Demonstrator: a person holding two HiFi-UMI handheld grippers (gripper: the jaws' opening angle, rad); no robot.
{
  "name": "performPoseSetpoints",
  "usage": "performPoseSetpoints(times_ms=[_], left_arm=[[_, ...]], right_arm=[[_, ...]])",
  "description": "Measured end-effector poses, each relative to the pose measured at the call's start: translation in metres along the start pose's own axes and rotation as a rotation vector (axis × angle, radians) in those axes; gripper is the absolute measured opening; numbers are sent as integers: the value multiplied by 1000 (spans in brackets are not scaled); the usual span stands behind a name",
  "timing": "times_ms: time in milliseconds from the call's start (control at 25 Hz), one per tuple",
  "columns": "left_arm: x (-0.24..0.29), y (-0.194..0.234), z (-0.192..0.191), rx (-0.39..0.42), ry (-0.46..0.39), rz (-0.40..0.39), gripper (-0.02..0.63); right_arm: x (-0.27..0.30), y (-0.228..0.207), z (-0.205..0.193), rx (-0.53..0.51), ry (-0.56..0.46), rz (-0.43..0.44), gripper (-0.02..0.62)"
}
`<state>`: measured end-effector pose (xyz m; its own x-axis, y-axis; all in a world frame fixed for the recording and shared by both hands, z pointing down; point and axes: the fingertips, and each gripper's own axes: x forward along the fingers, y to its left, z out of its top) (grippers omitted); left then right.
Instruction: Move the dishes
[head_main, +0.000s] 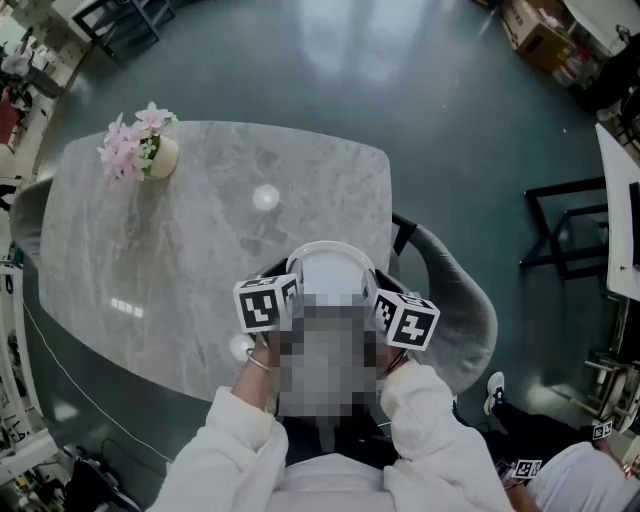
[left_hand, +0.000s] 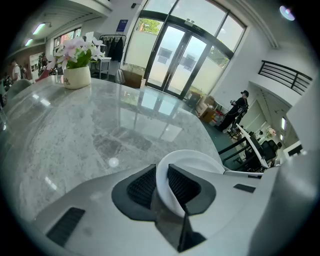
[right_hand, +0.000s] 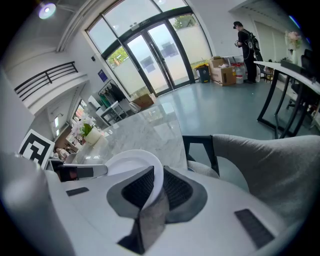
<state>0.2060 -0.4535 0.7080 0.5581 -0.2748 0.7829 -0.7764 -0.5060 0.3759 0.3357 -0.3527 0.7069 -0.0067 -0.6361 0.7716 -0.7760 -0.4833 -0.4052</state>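
Both tongs are clamped on one white dish (head_main: 330, 268). The left tongs (left_hand: 162, 185) pinch its left rim between their dark pads, and the right tongs (right_hand: 157, 187) pinch its right rim. The dish is at the near right edge of the marble desk (head_main: 200, 260); I cannot tell whether it rests there. A flowerpot (head_main: 150, 152) stands at the far left. A grey chair (head_main: 462, 300) sits right of the dish.
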Motion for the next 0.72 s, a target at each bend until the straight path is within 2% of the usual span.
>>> performPoseSetpoints(times_ms=[720], left_arm=[[2, 1, -2, 3, 10, -28, 67]], right_arm=[[1, 1, -2, -42, -16, -30, 112]])
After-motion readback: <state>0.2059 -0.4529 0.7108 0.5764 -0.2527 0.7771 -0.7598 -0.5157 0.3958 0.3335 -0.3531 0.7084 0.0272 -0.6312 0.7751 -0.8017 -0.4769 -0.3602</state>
